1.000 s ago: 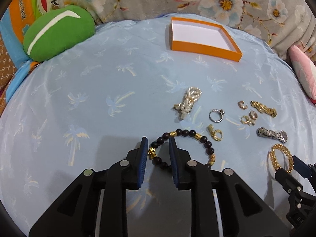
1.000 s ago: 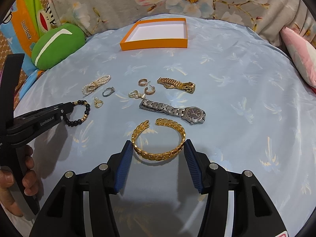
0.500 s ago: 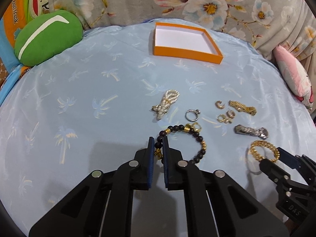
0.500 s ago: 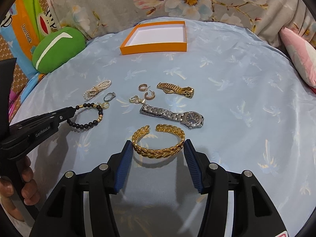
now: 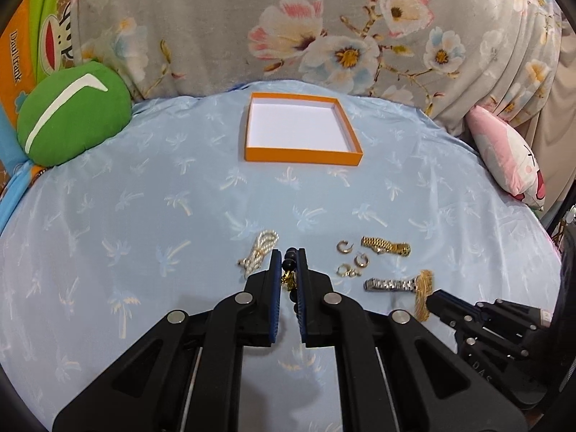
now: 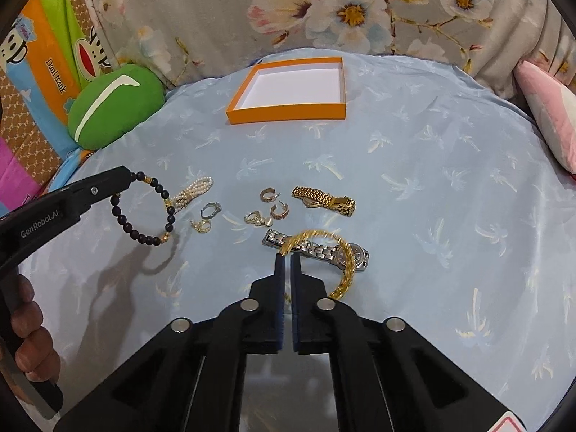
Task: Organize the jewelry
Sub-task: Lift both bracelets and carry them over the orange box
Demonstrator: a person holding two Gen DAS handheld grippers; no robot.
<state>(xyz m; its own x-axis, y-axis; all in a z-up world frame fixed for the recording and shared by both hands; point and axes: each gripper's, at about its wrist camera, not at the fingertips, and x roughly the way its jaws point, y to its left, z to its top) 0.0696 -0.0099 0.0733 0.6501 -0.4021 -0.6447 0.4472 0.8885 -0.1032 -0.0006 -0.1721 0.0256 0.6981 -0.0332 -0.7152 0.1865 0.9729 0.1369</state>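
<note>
Bracelets are both lifted clear of the blue sheet: the beaded bracelet dangles limp from the clenched left gripper, the gold cuff (stiff, slippery) is pinched at one end by the right gripper. Both appear light; the orange box lies well beyond.

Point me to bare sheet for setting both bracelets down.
Free: the sheet between the orange box and the jewelry row, and everything right of the gold watch. Crowded: from pearl bracelet across to silver watch.
</note>
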